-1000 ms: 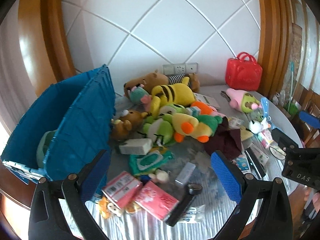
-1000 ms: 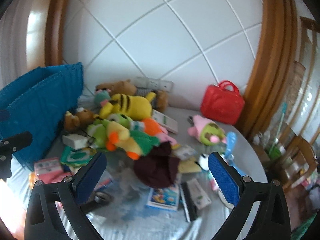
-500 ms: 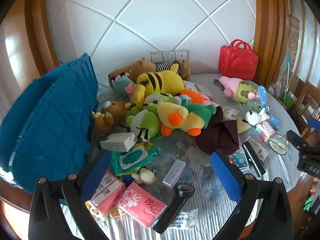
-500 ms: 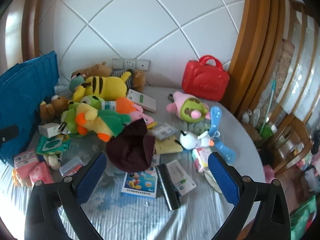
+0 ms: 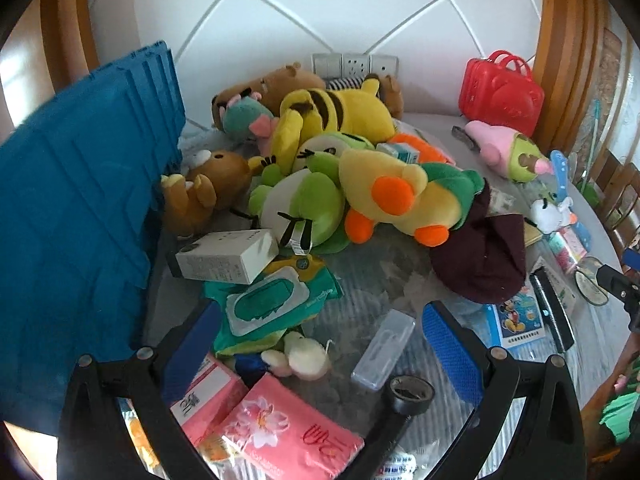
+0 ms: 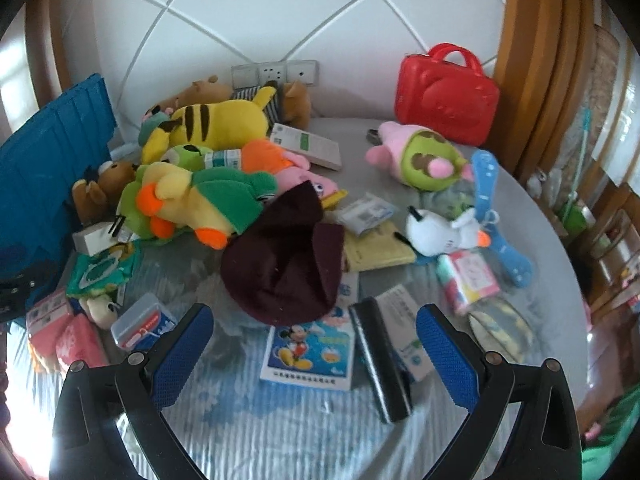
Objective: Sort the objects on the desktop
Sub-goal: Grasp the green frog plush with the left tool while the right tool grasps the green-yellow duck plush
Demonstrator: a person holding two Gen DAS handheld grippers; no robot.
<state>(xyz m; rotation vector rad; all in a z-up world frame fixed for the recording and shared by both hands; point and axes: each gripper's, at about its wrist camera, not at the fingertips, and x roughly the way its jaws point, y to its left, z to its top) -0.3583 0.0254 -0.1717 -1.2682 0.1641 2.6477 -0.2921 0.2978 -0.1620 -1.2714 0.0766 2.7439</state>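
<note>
A round table [image 6: 532, 216] is littered with plush toys, boxes and packets. A yellow duck plush [image 5: 400, 200] and a yellow striped tiger plush [image 5: 340, 114] lie in the pile; the duck also shows in the right wrist view [image 6: 192, 204]. My left gripper [image 5: 320, 344] is open and empty above a green wipes pack [image 5: 268, 304], a clear case [image 5: 384, 348] and a pink tissue pack [image 5: 288, 432]. My right gripper [image 6: 312, 340] is open and empty above a Mickey booklet [image 6: 308, 352] and a maroon cloth [image 6: 288, 256].
A blue crate [image 5: 76, 208] stands at the left, against the pile. A red toy case [image 6: 444, 96] stands at the back right by the wall. A black tape roll [image 5: 412, 392], a black bar [image 6: 380, 364] and a blue fan [image 6: 492, 208] lie on the table.
Both grippers have moved forward and lower toward the table, so the objects look larger. The left view has swung right, away from the crate's inside. Both stay open.
</note>
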